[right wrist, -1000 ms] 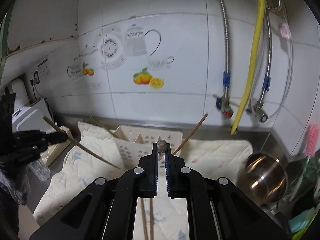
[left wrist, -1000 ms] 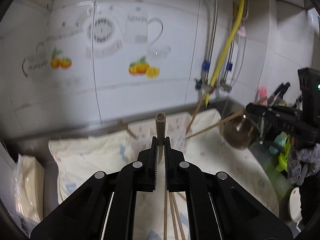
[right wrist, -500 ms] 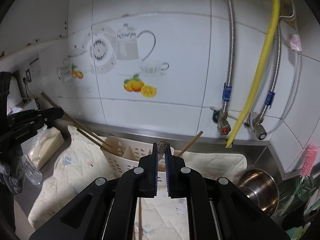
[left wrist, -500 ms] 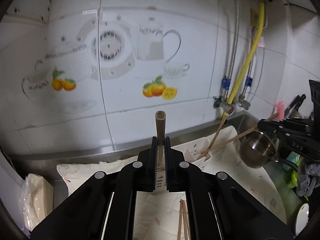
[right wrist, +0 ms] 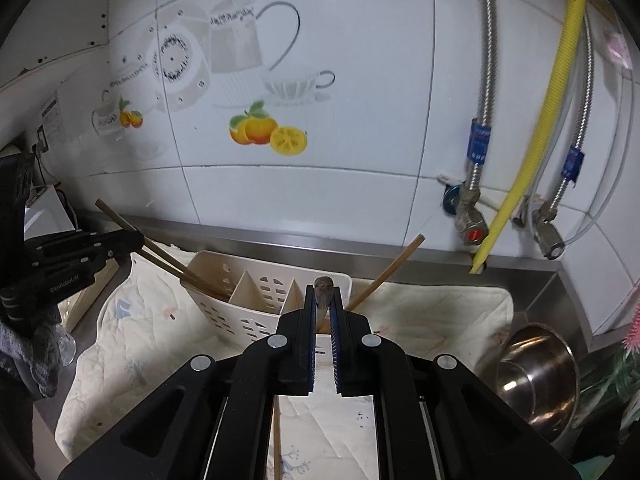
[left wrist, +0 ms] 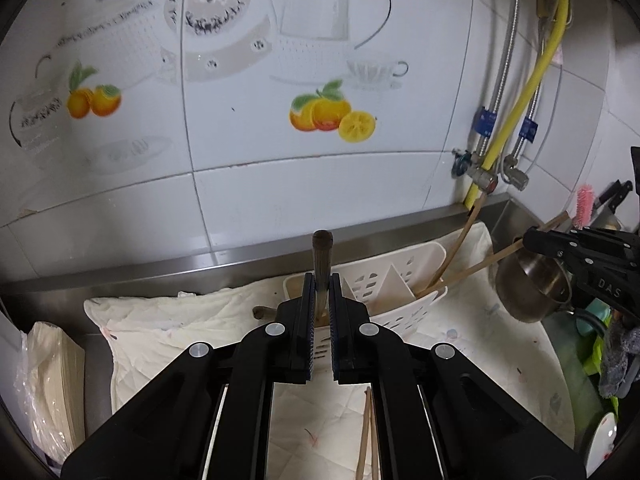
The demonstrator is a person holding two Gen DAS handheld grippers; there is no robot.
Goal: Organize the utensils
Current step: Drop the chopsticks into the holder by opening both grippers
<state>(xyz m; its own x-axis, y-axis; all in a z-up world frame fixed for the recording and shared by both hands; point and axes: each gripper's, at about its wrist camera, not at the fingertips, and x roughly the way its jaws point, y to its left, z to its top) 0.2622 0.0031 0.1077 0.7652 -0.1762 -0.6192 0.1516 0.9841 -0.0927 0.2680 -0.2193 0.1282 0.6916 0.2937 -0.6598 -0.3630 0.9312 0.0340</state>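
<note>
Tongs of both hands, left tongs (left wrist: 320, 304) and right tongs (right wrist: 323, 304), each clamp chopsticks (left wrist: 322, 258) whose tips already reach the white caddy (right wrist: 256, 300) on the desk's cloth (left wrist: 180, 320); release remains, and more chopsticks (left wrist: 368, 432) lie nearer.

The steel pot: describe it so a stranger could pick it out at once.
Follow the yellow hose down the tiled wall to the counter's right end. Just off the quilted cloth lies the steel pot, tipped on its side. It is the only shiny metal vessel there.
</note>
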